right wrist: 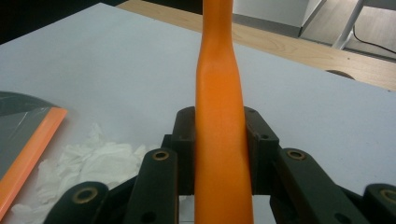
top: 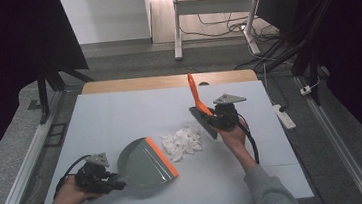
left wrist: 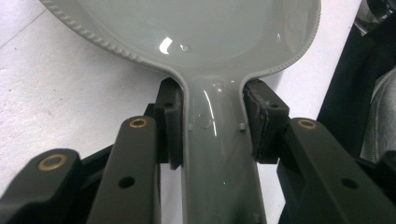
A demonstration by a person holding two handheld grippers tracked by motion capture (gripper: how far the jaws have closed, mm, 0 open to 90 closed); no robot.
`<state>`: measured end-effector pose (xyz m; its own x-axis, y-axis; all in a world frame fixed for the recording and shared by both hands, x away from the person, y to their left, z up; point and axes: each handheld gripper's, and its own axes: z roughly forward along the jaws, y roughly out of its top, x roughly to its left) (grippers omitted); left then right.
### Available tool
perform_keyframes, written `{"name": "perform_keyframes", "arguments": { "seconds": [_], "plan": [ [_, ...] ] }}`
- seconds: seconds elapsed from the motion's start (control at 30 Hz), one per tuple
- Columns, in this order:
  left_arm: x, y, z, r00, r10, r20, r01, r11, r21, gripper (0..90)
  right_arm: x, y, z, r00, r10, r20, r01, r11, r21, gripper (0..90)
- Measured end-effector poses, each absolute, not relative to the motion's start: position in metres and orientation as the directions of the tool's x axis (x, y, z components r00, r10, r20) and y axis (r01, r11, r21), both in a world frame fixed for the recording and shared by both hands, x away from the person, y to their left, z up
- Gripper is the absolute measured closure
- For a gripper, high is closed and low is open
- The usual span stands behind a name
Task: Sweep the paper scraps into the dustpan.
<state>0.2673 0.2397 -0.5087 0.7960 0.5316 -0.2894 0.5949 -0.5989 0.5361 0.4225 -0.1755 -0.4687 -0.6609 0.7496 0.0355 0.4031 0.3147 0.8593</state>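
Dustpan [left wrist: 196, 32] cut off by the top edge in the left gripper view, orange lip out of frame; handle end lost below between the jaws. Brush handle [right wrist: 219, 116] cropped at top and bottom in the right gripper view. Bristles [top: 204, 122] in the high view partly hidden behind the right gripper [top: 221, 120]. White scraps [top: 183, 142] too small to identify.

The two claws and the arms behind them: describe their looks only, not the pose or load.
The left claw and right claw are black, each topped by a grey three-cornered plate and trailing a black cable. The gripper views show black jaws with brass-coloured pivot pins and dark pads. The person's sleeves are grey.
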Motion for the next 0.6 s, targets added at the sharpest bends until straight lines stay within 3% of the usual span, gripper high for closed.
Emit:
{"name": "perform_keyframes", "arguments": {
  "seconds": [0.6],
  "plan": [
    [0.283,0.239,-0.513,0.778,0.535,-0.33,0.623,-0.59,0.514,61.2,0.439,-0.164,-0.475,-0.656,0.755,-0.009,0.434,0.387,0.813,70.1]
  ]
}}
